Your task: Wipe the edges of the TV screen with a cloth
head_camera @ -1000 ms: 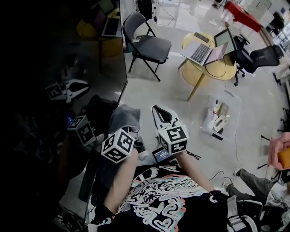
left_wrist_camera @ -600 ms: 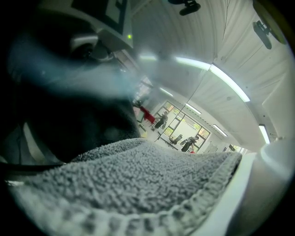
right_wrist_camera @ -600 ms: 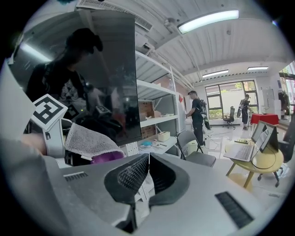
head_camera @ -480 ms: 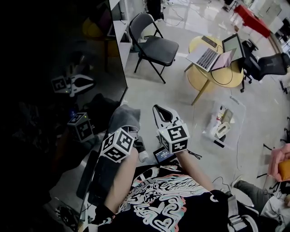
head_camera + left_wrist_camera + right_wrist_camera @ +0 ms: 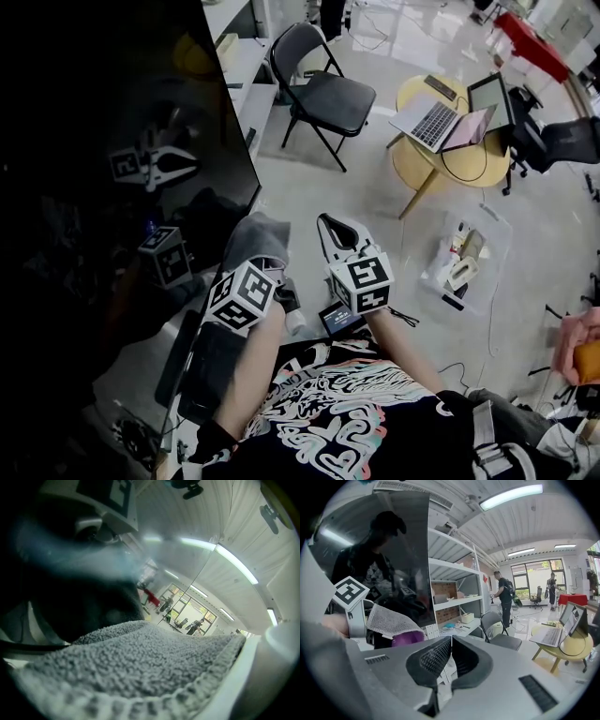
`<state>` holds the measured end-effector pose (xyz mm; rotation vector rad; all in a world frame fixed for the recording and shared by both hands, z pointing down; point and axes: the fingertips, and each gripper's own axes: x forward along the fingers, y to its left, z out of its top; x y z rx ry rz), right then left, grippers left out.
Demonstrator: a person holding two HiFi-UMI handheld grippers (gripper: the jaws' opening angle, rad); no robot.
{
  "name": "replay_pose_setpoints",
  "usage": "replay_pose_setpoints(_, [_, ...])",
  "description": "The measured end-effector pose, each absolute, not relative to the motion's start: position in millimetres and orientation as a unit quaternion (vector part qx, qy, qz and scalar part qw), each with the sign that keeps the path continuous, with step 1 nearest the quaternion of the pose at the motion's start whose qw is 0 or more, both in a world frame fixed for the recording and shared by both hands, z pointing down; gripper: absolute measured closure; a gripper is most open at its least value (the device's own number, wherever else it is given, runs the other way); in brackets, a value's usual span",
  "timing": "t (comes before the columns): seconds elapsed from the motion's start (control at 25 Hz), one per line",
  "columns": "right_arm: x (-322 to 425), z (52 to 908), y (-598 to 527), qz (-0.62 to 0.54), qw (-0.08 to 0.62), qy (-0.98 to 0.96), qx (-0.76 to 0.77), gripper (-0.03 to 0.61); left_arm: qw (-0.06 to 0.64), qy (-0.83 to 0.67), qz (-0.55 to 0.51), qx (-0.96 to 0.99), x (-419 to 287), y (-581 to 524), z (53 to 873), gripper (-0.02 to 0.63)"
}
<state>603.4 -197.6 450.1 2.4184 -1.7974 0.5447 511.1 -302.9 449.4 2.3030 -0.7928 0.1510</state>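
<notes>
While the dark TV screen (image 5: 112,141) stood at your left, your left hand-held gripper (image 5: 251,258) pinched the grey cloth (image 5: 258,232), which draped over its jaws just beside the screen's lower right corner. Your right hand-held gripper (image 5: 450,641) hung nearby, jaws pressed together on nothing.

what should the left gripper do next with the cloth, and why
Probably slide the cloth up along the right edge of the TV screen. The left gripper is shut on it beside the screen's lower right corner, with that edge rising above it. The right gripper is shut and empty.
</notes>
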Motion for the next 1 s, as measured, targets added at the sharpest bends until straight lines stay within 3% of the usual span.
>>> replay_pose_setpoints(1.0, [662.0,442.4,-206.3,0.173,0.042,-0.597,0.782,0.548,0.348,-0.315,0.046,0.882,565.3,-315.9,446.3,0.581])
